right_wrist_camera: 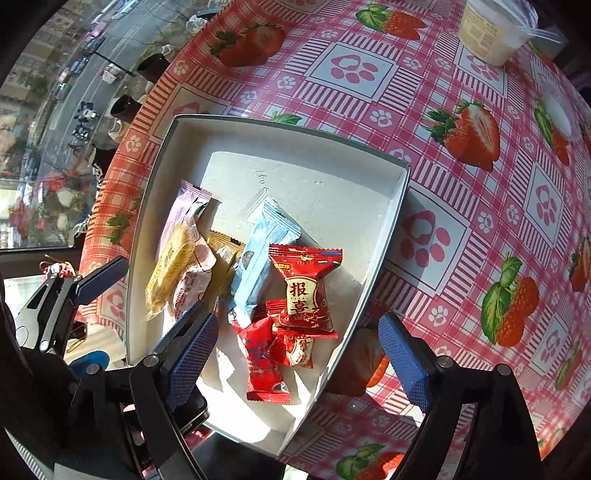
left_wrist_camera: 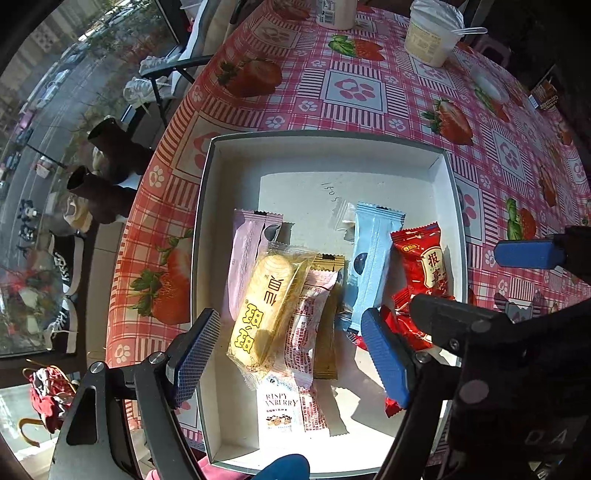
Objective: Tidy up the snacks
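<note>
A shallow white box (left_wrist_camera: 207, 221) (right_wrist_camera: 391, 221) on the strawberry tablecloth holds several wrapped snacks. Among them are a yellow cake pack (left_wrist_camera: 262, 299), a lilac bar (left_wrist_camera: 245, 251), a light blue bar (left_wrist_camera: 371, 258) (right_wrist_camera: 258, 266) and red candy packets (left_wrist_camera: 423, 258) (right_wrist_camera: 306, 291). My left gripper (left_wrist_camera: 291, 356) points down over the yellow pack and its neighbours, open, its pads touching nothing. My right gripper (right_wrist_camera: 298, 360) hangs open over the red packets. Its left pad (right_wrist_camera: 192, 354) is above the box and its right pad (right_wrist_camera: 404, 365) is outside the rim. Neither holds anything.
A cream tub with a spoon (left_wrist_camera: 432, 33) (right_wrist_camera: 491, 29) and a white bottle (left_wrist_camera: 336, 13) stand at the far side. A small printed box (left_wrist_camera: 546, 96) sits at the right edge. The table's left edge (left_wrist_camera: 147, 206) drops to a floor with boots and shoes.
</note>
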Demonstrator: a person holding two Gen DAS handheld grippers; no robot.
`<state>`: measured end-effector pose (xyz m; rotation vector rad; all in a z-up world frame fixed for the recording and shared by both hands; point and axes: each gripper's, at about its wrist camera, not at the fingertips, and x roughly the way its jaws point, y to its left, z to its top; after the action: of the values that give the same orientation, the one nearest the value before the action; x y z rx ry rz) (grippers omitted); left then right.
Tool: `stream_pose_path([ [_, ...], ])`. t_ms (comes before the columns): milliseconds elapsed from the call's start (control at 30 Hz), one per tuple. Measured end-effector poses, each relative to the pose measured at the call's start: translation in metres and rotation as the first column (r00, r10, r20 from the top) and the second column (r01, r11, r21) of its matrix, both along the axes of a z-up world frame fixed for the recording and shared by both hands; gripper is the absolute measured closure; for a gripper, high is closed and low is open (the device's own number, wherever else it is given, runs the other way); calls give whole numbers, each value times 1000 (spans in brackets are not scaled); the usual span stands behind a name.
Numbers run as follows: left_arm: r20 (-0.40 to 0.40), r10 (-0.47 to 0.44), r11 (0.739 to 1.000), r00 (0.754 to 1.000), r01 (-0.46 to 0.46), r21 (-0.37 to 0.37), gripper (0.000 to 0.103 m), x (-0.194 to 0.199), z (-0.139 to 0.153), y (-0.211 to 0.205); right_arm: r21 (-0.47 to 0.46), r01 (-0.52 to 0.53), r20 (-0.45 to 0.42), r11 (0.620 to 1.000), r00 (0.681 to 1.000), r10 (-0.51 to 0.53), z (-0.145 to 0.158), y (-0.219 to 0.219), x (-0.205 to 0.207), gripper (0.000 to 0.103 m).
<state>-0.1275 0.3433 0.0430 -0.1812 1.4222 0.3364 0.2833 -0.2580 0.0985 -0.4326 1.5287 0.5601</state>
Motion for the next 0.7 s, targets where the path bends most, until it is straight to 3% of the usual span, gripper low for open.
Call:
stream_pose_path([
  [67, -17, -1, 1000, 1000, 1, 14, 21, 0, 0, -2, -9, 2, 13, 1000, 1000, -2, 4, -1, -3, 0],
  [167, -37, 10, 1000, 999, -10, 17, 21, -1, 1, -2, 4, -1, 40, 1000, 999, 1, 12, -4, -5, 0],
  [333, -57, 19, 999, 998, -22, -46, 21, -7, 1, 0, 10, -9, 41, 1000, 999, 9, 19, -9, -9, 0],
  [500, -49, 5, 1000, 999, -5, -17, 21, -11, 8, -4, 12, -22, 46, 1000, 999, 21, 23, -12, -16, 0],
  [700, -53, -9, 999, 999, 7, -36, 21, -20, 14, -9, 10, -14, 62, 1000, 998, 14, 26, -13, -24, 0],
])
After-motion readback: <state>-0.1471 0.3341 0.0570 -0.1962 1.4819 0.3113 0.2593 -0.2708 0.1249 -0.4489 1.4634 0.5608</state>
